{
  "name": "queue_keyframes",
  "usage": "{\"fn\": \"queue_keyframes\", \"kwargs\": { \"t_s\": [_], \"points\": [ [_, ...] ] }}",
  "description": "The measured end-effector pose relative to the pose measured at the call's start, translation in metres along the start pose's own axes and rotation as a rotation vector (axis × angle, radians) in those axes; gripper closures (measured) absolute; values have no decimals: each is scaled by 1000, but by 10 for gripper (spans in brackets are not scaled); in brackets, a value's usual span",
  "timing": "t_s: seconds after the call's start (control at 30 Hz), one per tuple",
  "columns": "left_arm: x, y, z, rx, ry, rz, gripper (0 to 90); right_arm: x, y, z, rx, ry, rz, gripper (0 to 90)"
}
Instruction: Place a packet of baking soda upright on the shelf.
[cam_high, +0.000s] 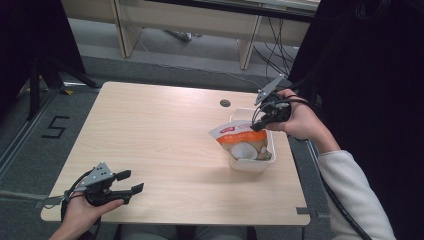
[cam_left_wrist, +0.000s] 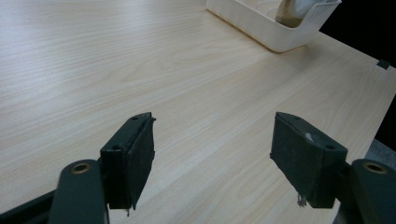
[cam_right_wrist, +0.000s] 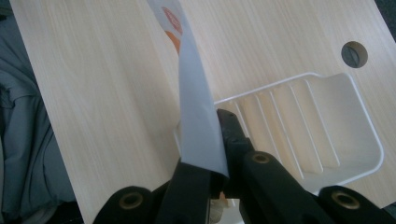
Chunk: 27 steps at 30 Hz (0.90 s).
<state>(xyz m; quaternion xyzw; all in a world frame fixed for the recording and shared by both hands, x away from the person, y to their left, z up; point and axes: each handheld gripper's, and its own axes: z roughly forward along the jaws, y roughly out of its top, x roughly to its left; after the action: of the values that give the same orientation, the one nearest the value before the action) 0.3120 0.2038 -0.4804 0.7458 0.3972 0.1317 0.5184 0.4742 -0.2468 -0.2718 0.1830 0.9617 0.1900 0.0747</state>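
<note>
1. Nearest the high camera, the left gripper rests low at the table's near-left corner in the person's hand, its jaws spread wide with nothing between them; the left gripper view looks across bare wood toward the white basket far off.
2. Across the table, the right gripper is pinched tight on the top edge of the snack pouch; in the right gripper view the pouch runs edge-on out of the closed jaws.
3. That pouch stands tilted in the basket, its lower end inside, its top held above the rim.
4. Judged step: the pouch is either going into or coming out of the basket; I cannot tell which.
5. Next move calls for keeping the grip firm on the thin, slippery film, moving steadily so the pouch neither snags the basket wall nor drags the light basket along.
</note>
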Motion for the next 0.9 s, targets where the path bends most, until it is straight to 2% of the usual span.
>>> {"fn": "queue_keyframes", "kwargs": {
  "t_s": [0.1, 0.13, 0.53, 0.63, 0.7, 0.9],
  "points": [
    [0, 0, 0, 1, -2, 0, 293, -1, 0, 0, 3, 2, 3, 900],
    [-1, 0, 0, 0, 4, -16, 293, -1, 0, 0, 1, 0, -6, 900],
    [0, 0, 1, 0, -2, -12, 293, 0, 1, 0, -12, -3, -26, 900],
    [0, 0, 1, 1, -2, -11, 293, 0, 2, -1, -19, 4, -12, 900],
    [0, 0, 1, 0, -2, -13, 293, 0, 3, 1, -24, 8, -28, 900],
    [0, 0, 1, 0, -1, -13, 293, -2, 0, 0, -22, -13, -25, 900]
  ]
}}
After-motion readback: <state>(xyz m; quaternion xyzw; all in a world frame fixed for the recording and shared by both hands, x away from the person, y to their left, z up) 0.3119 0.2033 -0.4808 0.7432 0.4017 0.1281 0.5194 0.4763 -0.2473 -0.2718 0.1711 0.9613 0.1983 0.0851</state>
